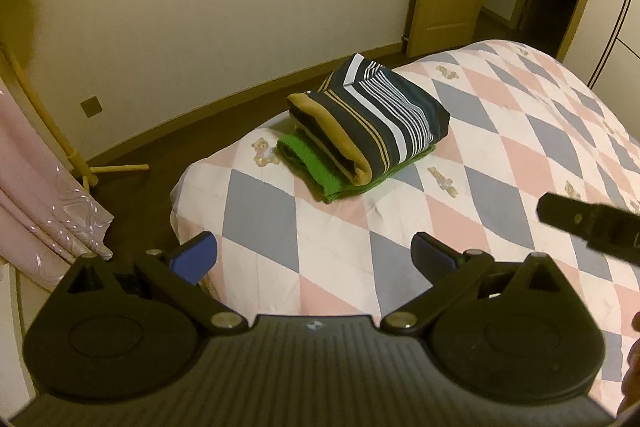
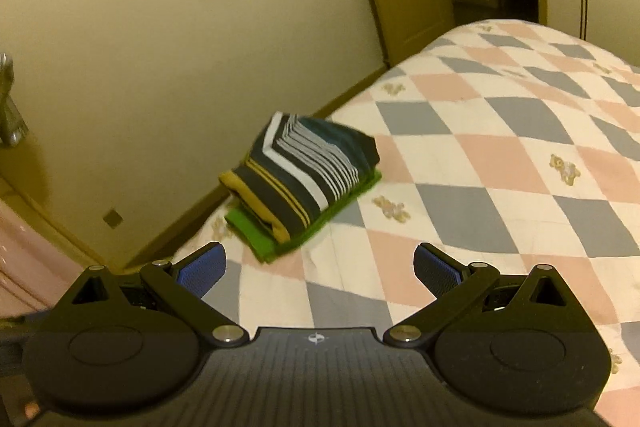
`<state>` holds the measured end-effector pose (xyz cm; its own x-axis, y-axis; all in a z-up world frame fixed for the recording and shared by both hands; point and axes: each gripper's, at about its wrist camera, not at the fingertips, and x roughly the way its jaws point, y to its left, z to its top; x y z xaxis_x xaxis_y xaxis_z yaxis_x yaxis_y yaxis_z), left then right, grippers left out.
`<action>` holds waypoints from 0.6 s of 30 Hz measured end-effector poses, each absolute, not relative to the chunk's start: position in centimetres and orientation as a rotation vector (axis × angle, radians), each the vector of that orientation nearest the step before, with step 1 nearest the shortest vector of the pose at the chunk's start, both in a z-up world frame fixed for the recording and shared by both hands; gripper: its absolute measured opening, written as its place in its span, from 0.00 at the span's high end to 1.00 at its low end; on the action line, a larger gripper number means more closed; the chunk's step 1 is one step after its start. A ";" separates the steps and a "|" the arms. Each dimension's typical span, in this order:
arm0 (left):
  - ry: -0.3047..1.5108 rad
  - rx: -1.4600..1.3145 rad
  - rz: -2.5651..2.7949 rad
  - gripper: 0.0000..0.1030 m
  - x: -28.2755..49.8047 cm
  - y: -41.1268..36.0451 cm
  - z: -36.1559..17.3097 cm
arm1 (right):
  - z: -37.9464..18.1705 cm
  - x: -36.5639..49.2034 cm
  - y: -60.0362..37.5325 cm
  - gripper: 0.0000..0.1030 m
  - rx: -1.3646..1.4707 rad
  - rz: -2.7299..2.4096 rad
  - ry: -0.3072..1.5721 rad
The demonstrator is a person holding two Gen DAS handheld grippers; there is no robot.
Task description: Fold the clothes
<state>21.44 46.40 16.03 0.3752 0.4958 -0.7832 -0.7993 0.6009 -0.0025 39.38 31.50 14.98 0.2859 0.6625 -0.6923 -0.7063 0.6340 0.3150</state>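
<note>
Two garments look done — a striped shirt [image 1: 372,115] folded on top of a green one [image 1: 320,167], stacked near the bed's [image 1: 500,155] corner. The left gripper [image 1: 314,259] and right gripper [image 2: 318,269] hold nothing, fingers spread wide. No unfolded clothes are in view — little seems left.

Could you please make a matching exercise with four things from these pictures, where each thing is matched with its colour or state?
Things:
1. striped garment
2. green garment
3. left tool
4. quilt

Descriptions:
A. open, holding nothing
B. folded, at the bottom of the stack
C. pink, grey and white diamonds
D. folded, on top of the stack

Pairs: 1-D, 2-B, 3-A, 4-C
</note>
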 end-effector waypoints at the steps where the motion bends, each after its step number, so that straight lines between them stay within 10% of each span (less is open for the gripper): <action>1: 0.834 -0.416 0.857 0.01 21.5 46.6 16.0 | 14.8 39.2 31.8 0.00 -0.064 0.923 0.901; 18: 0.884 -0.371 0.768 0.01 24.4 52.3 14.2 | 12.7 39.5 36.0 0.00 -0.065 0.864 0.947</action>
